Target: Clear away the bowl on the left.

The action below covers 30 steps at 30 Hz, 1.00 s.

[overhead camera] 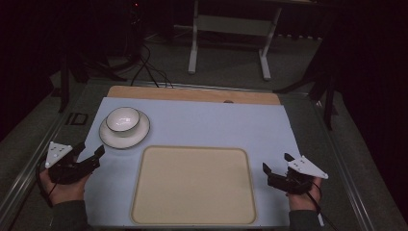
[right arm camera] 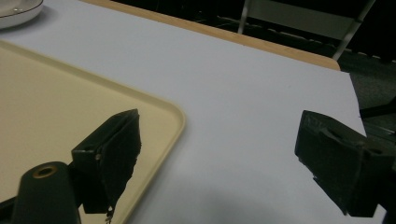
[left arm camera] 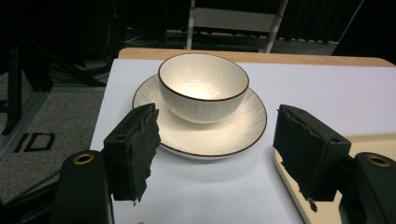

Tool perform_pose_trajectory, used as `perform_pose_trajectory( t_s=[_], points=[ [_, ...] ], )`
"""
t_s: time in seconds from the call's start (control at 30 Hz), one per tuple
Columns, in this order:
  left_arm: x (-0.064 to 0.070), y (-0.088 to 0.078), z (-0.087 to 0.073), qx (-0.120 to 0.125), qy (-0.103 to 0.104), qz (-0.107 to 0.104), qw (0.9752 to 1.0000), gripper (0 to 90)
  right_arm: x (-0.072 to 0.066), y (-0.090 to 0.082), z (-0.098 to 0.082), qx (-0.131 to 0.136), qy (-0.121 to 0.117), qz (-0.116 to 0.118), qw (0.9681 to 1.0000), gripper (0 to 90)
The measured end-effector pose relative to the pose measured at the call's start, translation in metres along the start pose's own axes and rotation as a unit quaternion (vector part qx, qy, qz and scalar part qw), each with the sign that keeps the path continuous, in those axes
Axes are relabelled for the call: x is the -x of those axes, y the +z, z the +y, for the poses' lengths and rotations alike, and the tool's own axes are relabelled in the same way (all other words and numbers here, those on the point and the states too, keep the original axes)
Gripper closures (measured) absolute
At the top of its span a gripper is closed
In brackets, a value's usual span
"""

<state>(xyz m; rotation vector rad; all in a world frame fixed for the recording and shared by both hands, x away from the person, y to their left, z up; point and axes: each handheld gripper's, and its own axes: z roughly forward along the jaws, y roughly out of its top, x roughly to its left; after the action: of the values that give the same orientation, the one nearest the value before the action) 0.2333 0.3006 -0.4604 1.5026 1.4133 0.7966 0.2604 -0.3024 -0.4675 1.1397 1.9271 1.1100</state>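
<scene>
Both grippers sit at the near corners of the table, each held in a hand that comes in from the bottom edge of the high view. On the left, the left gripper [overhead camera: 90, 153] has its jaws spread wide with nothing between them; its own view looks straight at a white bowl [left arm camera: 203, 84] standing upright in the middle of a white plate [left arm camera: 201, 135], both rimmed with a thin dark line. That pair stands at the far left of the pale blue mat [overhead camera: 211, 122], well apart from the jaws. On the right, the right gripper [overhead camera: 275, 164] is likewise wide open and empty (its jaws hover over bare mat just beside the corner of the cream tray [right arm camera: 56, 107]). In the right gripper view the tray is cut off at the left and bottom edges, and the plate shows as a sliver at the top left corner. Beyond the table the room is dark; a white stand [overhead camera: 230, 29] and some cables [overhead camera: 149, 72] can be made out, little else.
</scene>
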Motion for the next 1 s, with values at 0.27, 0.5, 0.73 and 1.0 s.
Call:
perform_pose_trajectory(
  t_s=[0.27,0.5,0.73,1.0],
  points=[
    [0.0,0.0,0.0,-0.001,0.0,-0.001,1.0,31.4,-0.001,0.001,0.0,-0.001,-0.005,-0.001,1.0,14.0],
    [0.002,0.001,0.0,-0.004,-0.002,-0.001,1.0,31.3,-0.001,0.0,0.0,0.001,-0.005,-0.004,1.0,14.0],
    [0.005,0.002,0.004,-0.004,0.0,-0.004,1.0,31.4,-0.002,-0.001,0.0,0.004,-0.007,-0.007,0.9999,14.0],
    [0.012,0.008,0.013,-0.008,0.008,-0.01,0.9999,32.0,-0.002,0.0,0.0,0.005,-0.008,-0.005,0.9999,14.0]
  ],
)
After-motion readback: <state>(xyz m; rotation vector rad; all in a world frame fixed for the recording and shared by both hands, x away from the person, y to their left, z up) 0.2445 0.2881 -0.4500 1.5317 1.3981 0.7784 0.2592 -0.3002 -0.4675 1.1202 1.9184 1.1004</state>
